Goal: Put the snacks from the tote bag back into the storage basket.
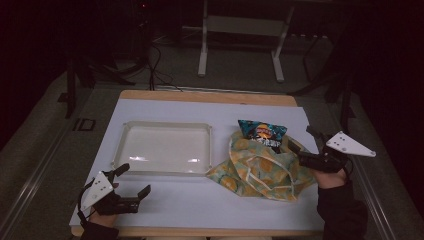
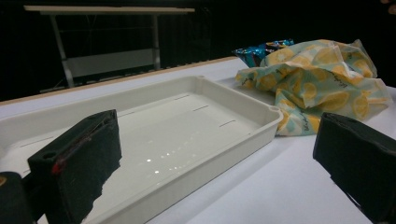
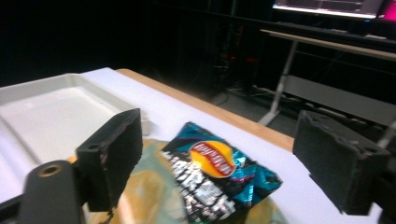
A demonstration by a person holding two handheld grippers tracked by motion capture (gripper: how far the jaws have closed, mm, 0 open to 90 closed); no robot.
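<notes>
A blue chip bag (image 1: 262, 132) (image 3: 219, 177) (image 2: 258, 51) lies half out of the mouth of a lemon-print cloth bag (image 1: 260, 167) (image 2: 317, 81) (image 3: 140, 196) on the white table. My right gripper (image 1: 302, 140) (image 3: 224, 158) is open just right of the chip bag, its jaws on either side of it without touching. To the left sits an empty white tray (image 1: 165, 147) (image 2: 154, 126) (image 3: 51, 105). My left gripper (image 1: 134, 181) (image 2: 219, 163) is open near the table's front left, below the tray's front rim, holding nothing.
A white board (image 1: 200, 195) covers the wooden tabletop, with bare room along its front. Beyond the far edge stands a white desk frame (image 1: 240, 30) on a dark floor with cables (image 1: 155, 65).
</notes>
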